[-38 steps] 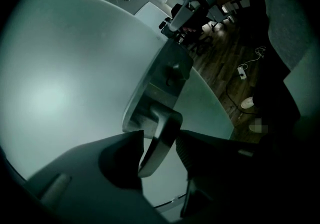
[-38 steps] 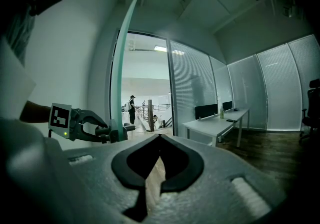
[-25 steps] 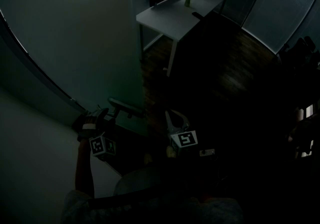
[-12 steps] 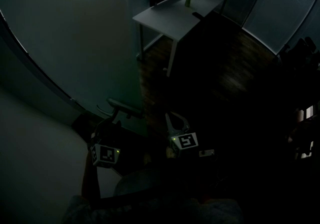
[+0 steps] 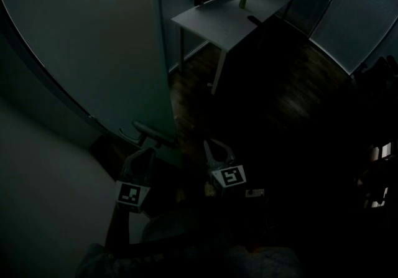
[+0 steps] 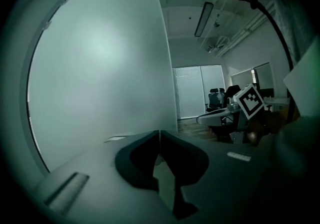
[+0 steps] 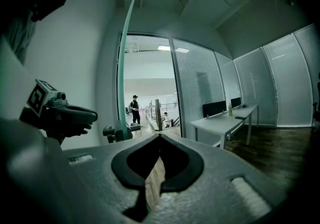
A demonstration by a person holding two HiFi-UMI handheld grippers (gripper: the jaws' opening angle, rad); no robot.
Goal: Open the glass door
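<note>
The glass door is a frosted pane with a bar handle at its near edge. It fills the left gripper view and shows edge-on as a green strip in the right gripper view, its handle beside a bright opening. My left gripper sits just below the handle, apart from it. Its jaws have just been closing and now meet with nothing between them. My right gripper hangs to the right of the door edge, shut and empty.
A white desk with a bottle stands beyond the door on a dark wood floor. Blinds-covered glass walls close the far side. A person stands far off in the lit corridor. The wall is at the left.
My left gripper has rolled so its marker cube faces up, has risen and shifted right under the handle, and its jaws have closed. The right gripper has stayed put.
</note>
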